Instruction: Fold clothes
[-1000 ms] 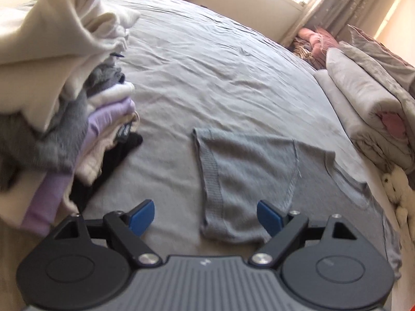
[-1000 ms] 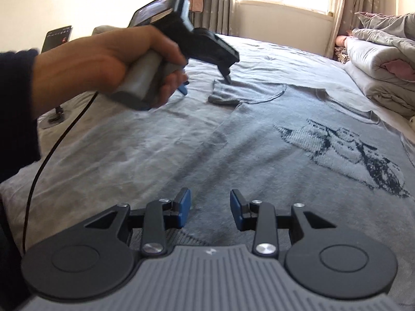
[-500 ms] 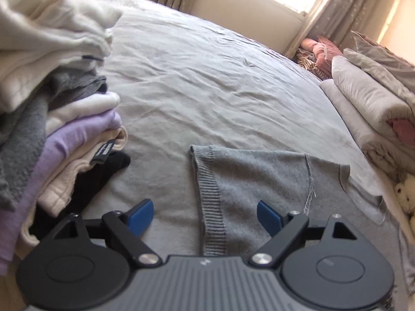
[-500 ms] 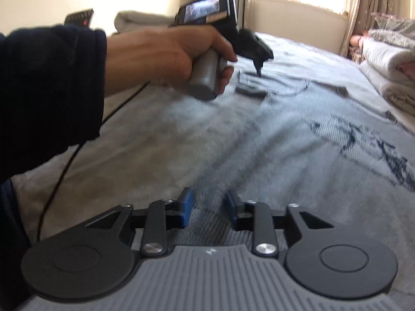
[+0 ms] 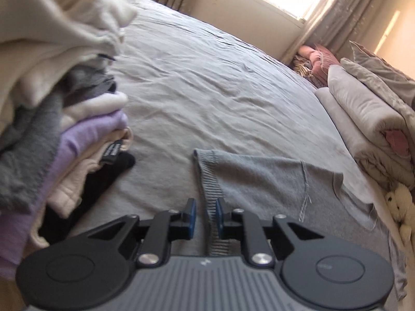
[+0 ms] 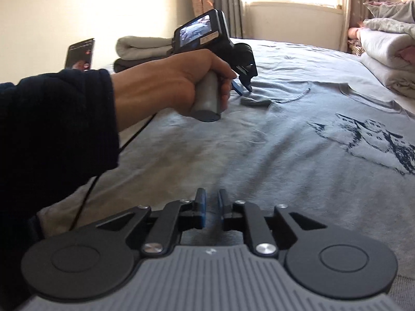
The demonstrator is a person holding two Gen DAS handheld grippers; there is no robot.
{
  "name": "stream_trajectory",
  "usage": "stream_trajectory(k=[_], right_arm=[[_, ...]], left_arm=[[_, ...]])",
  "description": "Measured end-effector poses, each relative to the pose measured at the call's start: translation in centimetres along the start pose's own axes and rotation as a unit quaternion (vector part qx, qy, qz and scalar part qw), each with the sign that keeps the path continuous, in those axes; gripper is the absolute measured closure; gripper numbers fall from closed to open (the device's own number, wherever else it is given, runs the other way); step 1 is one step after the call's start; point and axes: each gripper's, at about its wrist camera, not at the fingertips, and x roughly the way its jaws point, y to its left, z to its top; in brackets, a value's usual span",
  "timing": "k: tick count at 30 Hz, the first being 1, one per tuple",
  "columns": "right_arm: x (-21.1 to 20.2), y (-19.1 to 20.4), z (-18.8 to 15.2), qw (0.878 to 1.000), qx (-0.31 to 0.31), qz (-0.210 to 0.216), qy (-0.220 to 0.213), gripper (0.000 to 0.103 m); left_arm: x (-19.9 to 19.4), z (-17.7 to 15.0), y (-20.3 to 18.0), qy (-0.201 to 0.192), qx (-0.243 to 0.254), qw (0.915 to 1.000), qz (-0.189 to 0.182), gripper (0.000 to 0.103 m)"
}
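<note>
Between the near pads: left gripper [image 5: 205, 215] has just been closing, and the ribbed cuff [image 5: 211, 194] of the grey sweater [image 5: 259, 178] now stands pinched between its blue pads.
Right claw: right gripper [image 6: 210, 207] has just been closing too; its jaws stand nearly together low over the sweater's body, and whether cloth is caught between them I cannot tell.
Sleeve axis: from the left gripper's pads the sleeve [image 5: 272, 176] runs away and to the right toward the shoulder seam, lying flat on the bed [image 5: 207, 83].
Nearer hand: the left hand [image 6: 171, 83] is on the cuff; the right gripper sits at the near edge of the body, well apart from the cuff.
Coming move, as a judgement: carry the cuff across toward the printed chest [image 6: 368, 137], so the sleeve folds over the body.
Piles: a stack of folded clothes [image 5: 59, 98] stands just left of the cuff, cream on top, then grey, lilac, black at the bottom.
Far side: folded bedding [image 5: 368, 114] lies by the curtains.
</note>
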Motion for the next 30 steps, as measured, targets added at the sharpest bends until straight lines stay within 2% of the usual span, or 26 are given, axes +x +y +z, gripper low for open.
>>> stream_trajectory(k=[3, 7, 8, 9, 10, 11, 13, 15, 20, 23, 27, 28, 30], right_arm=[[0.3, 0.9, -0.2, 0.999, -0.030, -0.011, 0.000, 0.086], [2.1, 1.4, -0.8, 0.997, -0.045, -0.037, 0.043, 0.086], [2.2, 1.5, -1.0, 0.997, -0.052, -0.041, 0.044, 0.086], [2.2, 1.5, -1.1, 0.996, -0.057, -0.042, 0.044, 0.088], [2.1, 1.4, -1.0, 0.997, -0.050, -0.040, 0.045, 0.094], [1.9, 0.9, -0.9, 0.998, -0.029, -0.030, 0.044, 0.097], [1.3, -0.9, -0.7, 0.998, 0.040, 0.016, 0.036, 0.098], [0.5, -2.4, -0.5, 0.992, 0.105, 0.065, 0.021, 0.098], [0.5, -4.6, -0.7, 0.977, 0.188, 0.102, 0.026, 0.097], [0.8, -3.9, -0.8, 0.982, 0.165, 0.091, 0.033, 0.096], [0.5, -1.7, -0.7, 0.992, 0.099, 0.078, 0.026, 0.095], [0.5, -1.2, -0.7, 0.994, 0.082, 0.074, 0.024, 0.091], [0.3, -0.1, -0.7, 0.997, 0.047, 0.063, 0.017, 0.091]], left_arm=[[0.3, 0.0, 0.4, 0.007, -0.015, 0.9998, -0.013, 0.072], [0.4, -0.6, -0.9, -0.003, 0.025, 0.9997, -0.003, 0.066], [0.4, -0.8, -1.2, -0.005, 0.037, 0.9993, 0.000, 0.067], [0.4, -1.0, -1.5, -0.007, 0.049, 0.9988, 0.003, 0.076], [0.5, -1.0, -1.5, -0.005, 0.053, 0.9986, 0.000, 0.087], [0.4, -1.0, -1.4, -0.004, 0.048, 0.9988, -0.004, 0.098], [0.4, -0.8, -1.0, 0.000, 0.036, 0.9993, -0.013, 0.098], [0.3, -0.6, -0.7, 0.004, 0.025, 0.9995, -0.021, 0.098], [0.3, -0.4, 0.1, 0.008, 0.001, 0.9996, -0.029, 0.098], [0.4, -0.3, 0.3, 0.011, -0.009, 0.9993, -0.035, 0.098], [0.5, -0.3, 0.3, 0.012, -0.013, 0.9991, -0.038, 0.096], [0.5, -0.3, 0.3, 0.012, -0.011, 0.9992, -0.038, 0.095], [0.5, -0.4, 0.2, 0.011, -0.009, 0.9992, -0.037, 0.089]])
